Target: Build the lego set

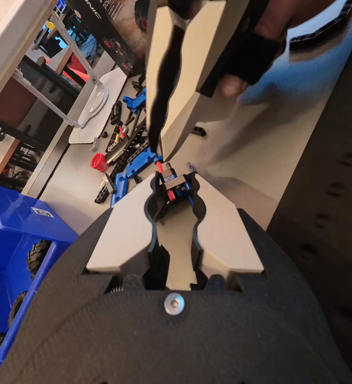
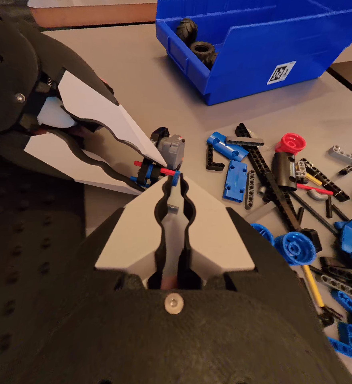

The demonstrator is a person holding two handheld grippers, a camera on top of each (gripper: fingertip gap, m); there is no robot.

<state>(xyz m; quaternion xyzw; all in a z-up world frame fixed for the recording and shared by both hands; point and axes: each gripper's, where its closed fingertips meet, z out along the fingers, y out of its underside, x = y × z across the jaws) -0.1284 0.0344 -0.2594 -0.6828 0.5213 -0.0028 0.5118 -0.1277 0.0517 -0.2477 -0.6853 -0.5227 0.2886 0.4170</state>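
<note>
Right, biggest first: the grey tabletop carries a blue plastic storage bin at 1 o'clock in the right wrist view, w/ black rubber tyres inside. A loose scatter of blue, black and grey beams and pins lies at 3 o'clock, incl. a red wheel hub and a blue wheel rim.

The task's thing is the small black, blue and grey sub-assembly, at centre in both views, seemingly just above the table. The left gripper comes in from 9–10 o'clock in the right view; its jaws are closed down on the assembly's black-and-blue frame end, white fingers nearly meeting at the tips.

A thin red axle runs through that frame, long axis approx 9-to-3 in the right view. In the left view the same axle points 12-to-6, i.e. straight at the other tool.

The right gripper sits at the axle's 3 o'clock end, jaws narrowed to a slim gap, tips pinching a small blue bushing that is at the axle tip.

So the key relation: bushing bore and axle look collinear, and the right gripper is the nearer one to that free end. Probably next is a push along the axle toward 9 o'clock while the left braces. Any tilt off-axis would likely jam it.
</note>
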